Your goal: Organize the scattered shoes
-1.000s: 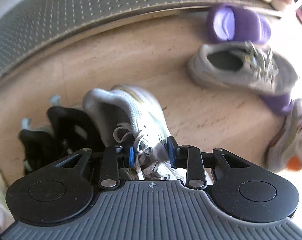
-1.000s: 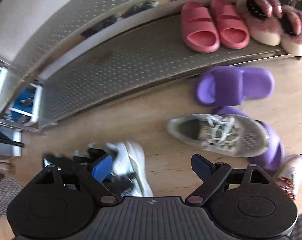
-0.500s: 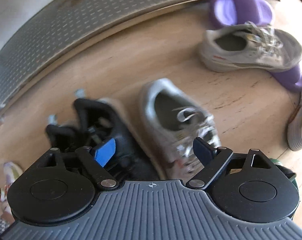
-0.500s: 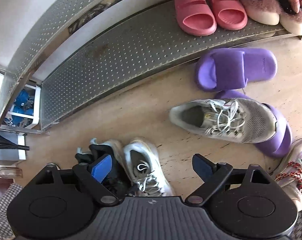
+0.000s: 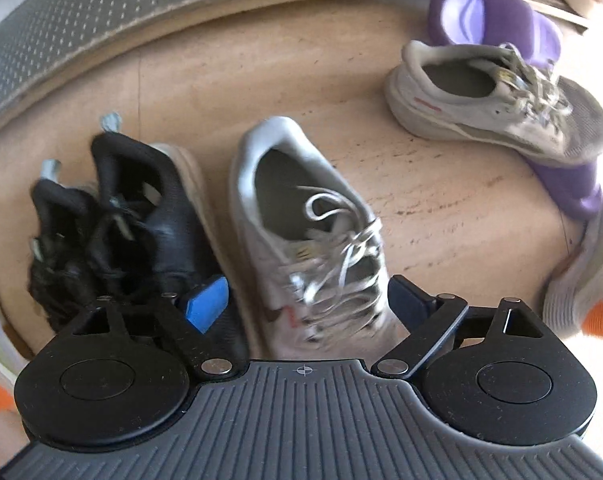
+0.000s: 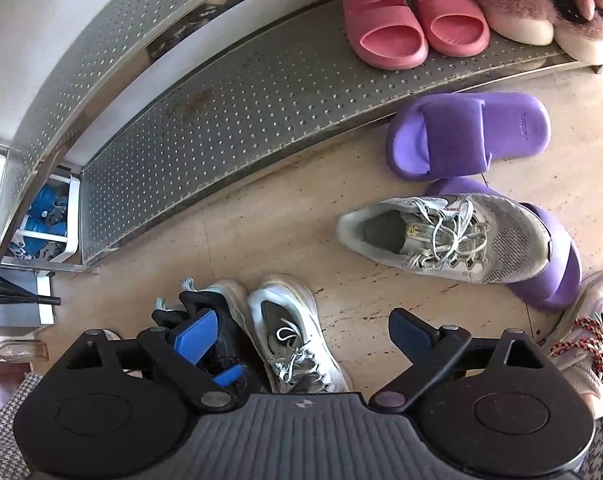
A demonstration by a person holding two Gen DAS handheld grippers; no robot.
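Here, both opening grippers, left gripper (image 5: 307, 298) and right gripper (image 6: 301, 332), grip nothing; two purple slippers (image 6: 467, 136), two pink slippers (image 6: 383, 30).

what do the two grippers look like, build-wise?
Both match. Left gripper and right gripper: dark grey ribbed body with a small crosshair mark, two round black discs at the sides, black linkage arms on silver pivot pins, blue pads on the fingertips. No cables, sleeves or hands in view.
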